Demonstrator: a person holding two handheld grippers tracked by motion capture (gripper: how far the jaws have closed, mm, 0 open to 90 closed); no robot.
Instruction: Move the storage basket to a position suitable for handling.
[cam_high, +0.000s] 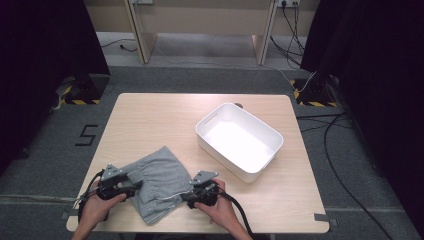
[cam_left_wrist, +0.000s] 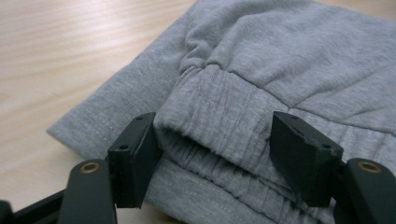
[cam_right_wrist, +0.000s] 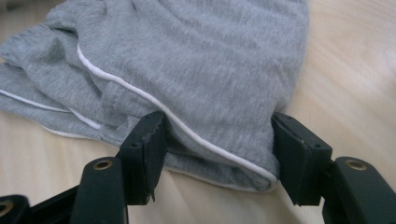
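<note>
1. Shorts, grey jersey with white piping, lie crumpled at the lower left of the high view, on the near part of the table; the white bin sits empty to the right of centre, well apart from them.
2. My left tool is at the left edge of the cloth. In the left gripper view its jaws straddle the ribbed waistband: the left one touches the fold, while the right one has fabric against it, though I cannot tell if it presses. I read this tool as apart, not yet clamped.
3. My right tool is at the right edge of the cloth. In the right gripper view its jaws bracket the piped hem, with cloth between them and touching both; a firm pinch is not evident.
4. Step in hand, as I judge it: taking hold of the garment at two opposite edges, ready to lift or fold it.
5. Next move calls for closing both tools fully on the cloth, catching all layers, then raising both together so neither edge slips out.
</note>
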